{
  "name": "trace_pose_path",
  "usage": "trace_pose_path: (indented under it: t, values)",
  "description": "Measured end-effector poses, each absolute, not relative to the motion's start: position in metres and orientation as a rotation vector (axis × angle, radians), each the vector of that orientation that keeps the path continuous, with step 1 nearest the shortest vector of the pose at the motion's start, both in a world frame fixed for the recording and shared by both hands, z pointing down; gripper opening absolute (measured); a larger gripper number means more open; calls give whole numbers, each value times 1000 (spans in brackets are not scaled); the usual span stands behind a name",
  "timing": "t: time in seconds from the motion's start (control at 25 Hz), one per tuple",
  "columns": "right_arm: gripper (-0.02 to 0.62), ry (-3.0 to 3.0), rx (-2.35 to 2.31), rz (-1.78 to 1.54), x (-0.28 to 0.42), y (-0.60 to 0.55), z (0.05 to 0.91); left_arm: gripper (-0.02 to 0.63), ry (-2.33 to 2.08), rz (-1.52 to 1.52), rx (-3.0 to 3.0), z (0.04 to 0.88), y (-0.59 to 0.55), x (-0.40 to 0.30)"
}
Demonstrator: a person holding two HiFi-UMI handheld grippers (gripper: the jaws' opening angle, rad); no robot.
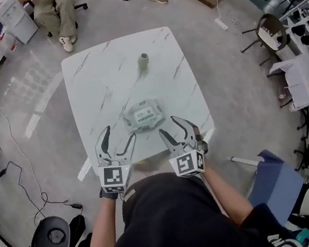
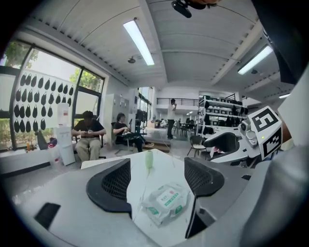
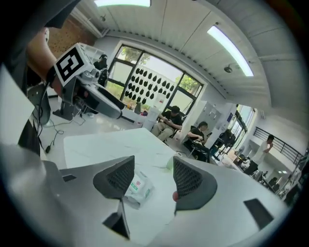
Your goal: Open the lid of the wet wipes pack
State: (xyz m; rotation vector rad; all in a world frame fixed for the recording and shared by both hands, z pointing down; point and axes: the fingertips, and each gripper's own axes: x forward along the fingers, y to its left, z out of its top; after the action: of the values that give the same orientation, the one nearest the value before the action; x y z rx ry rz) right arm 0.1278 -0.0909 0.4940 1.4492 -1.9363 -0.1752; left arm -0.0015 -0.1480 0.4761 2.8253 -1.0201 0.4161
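wet wipes pack: flat on my tabletop, lid looks shut, I can't read its green-white label
left claw: wide, empty, just short of pack
right claw: wide, empty, ditto
cup: beyond pack, contents unseen

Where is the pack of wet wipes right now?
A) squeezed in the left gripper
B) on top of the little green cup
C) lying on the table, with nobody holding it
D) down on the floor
C: the wet wipes pack lies flat on the white table, just ahead of the left gripper and the right gripper, whose jaws stand apart and touch nothing.
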Motion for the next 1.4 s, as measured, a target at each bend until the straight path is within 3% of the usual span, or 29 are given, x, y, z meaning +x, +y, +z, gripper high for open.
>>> trace_pose_path:
  t: [0.84, 1.4]
  values:
    - [219, -1824, 1044, -252, 112, -149, 657, 327, -912, 732, 2635, 643, -197, 30]
    - [216, -1668, 963, -339, 113, -154, 704, 307, -876, 867, 2549, 708, -185, 36]
